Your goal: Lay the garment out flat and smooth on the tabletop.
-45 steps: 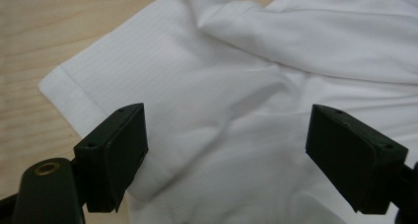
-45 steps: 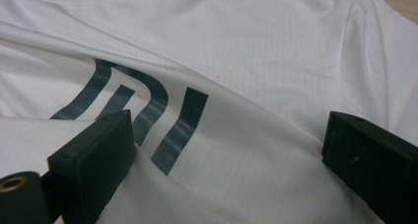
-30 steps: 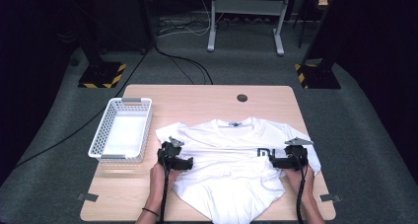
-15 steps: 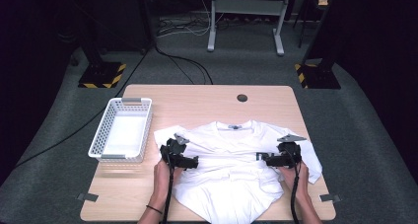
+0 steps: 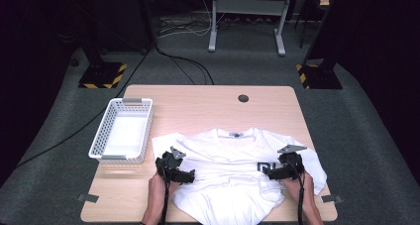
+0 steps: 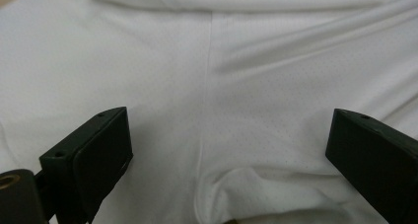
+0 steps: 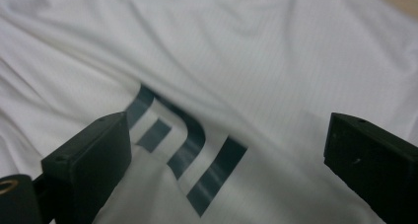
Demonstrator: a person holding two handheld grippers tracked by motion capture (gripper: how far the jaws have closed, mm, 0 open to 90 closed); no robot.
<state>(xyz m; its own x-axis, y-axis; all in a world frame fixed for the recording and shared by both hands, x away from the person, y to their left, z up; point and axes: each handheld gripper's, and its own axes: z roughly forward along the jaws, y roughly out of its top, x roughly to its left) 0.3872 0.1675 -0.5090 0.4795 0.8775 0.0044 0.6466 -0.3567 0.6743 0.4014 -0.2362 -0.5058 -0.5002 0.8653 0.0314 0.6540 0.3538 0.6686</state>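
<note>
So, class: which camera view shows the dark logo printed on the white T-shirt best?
The right gripper view: the logo lies close up between the open jaws, its dark bands sharp. The high view shows the logo small and partly covered by the right gripper. The left gripper view shows plain white T-shirt cloth.

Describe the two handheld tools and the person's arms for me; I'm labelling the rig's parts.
Both are black. The left tool and right tool each carry a grey three-cornered plate on top and trail a black cable back along the forearm. Their jaws are blocky, flat-faced black pads with small holes. The forearms are bare, with no sleeves showing.
</note>
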